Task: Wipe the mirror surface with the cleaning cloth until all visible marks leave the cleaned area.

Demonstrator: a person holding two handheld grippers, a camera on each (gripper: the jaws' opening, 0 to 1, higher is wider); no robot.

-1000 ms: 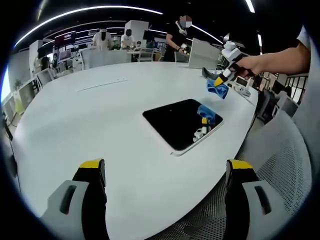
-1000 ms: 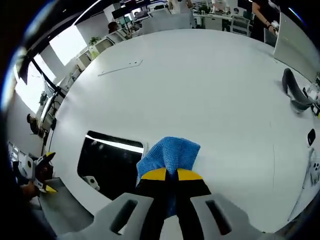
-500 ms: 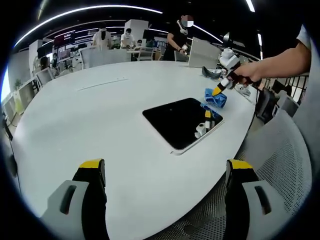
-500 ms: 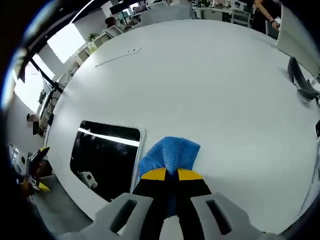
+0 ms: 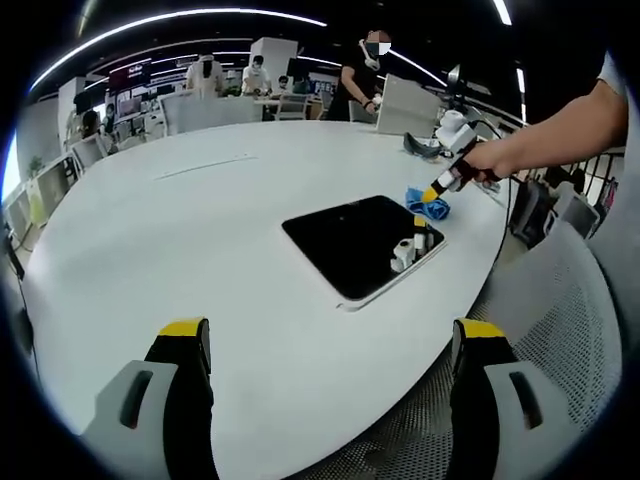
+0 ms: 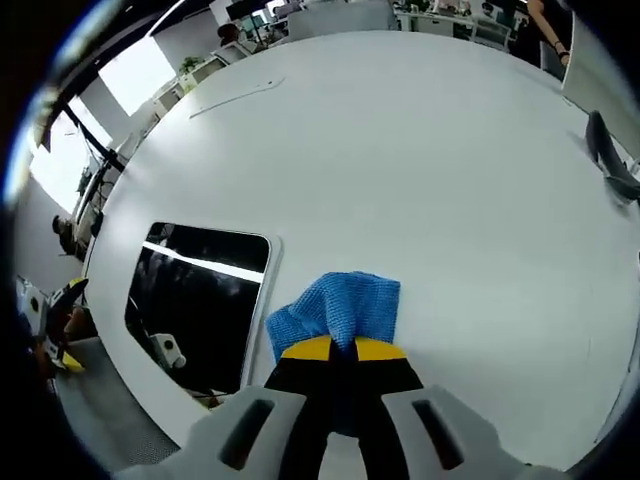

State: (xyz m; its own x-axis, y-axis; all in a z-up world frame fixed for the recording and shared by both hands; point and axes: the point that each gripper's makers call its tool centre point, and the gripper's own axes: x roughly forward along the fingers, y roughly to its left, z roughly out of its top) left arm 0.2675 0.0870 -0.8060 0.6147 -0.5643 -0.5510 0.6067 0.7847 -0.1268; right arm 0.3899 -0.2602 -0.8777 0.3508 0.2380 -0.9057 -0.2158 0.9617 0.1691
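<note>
Two grippers are in play. The right gripper (image 6: pixel 333 350) has its jaws pressed together on the blue cleaning cloth (image 6: pixel 340 310), and in the left gripper view it (image 5: pixel 437 187) is held by a person's hand (image 5: pixel 490 160) at the far side of the mirror. The left gripper (image 5: pixel 330 345) has its jaws spread wide and holds nothing; it hangs over the near edge of the white bench (image 5: pixel 150 230).

The mirror (image 5: pixel 355 245) lies flat on the bench, dark, with a light frame. The cloth is just beside its edge, over bare bench and not on the glass (image 6: pixel 195 300). I cannot tell whether the cloth touches the bench, and marks on the glass are too small to see.

What could go wrong: I judge that the mirror may slide when the cloth pushes on it, because nothing holds it (the left gripper is well apart from it), and it lies near the bench edge. The cloth hangs loosely from the jaws, so it may fold under or slip out while wiping.

A dark curved object (image 6: pixel 610 165) lies well away on the bench and does not block the way. More people and desks stand far behind.
</note>
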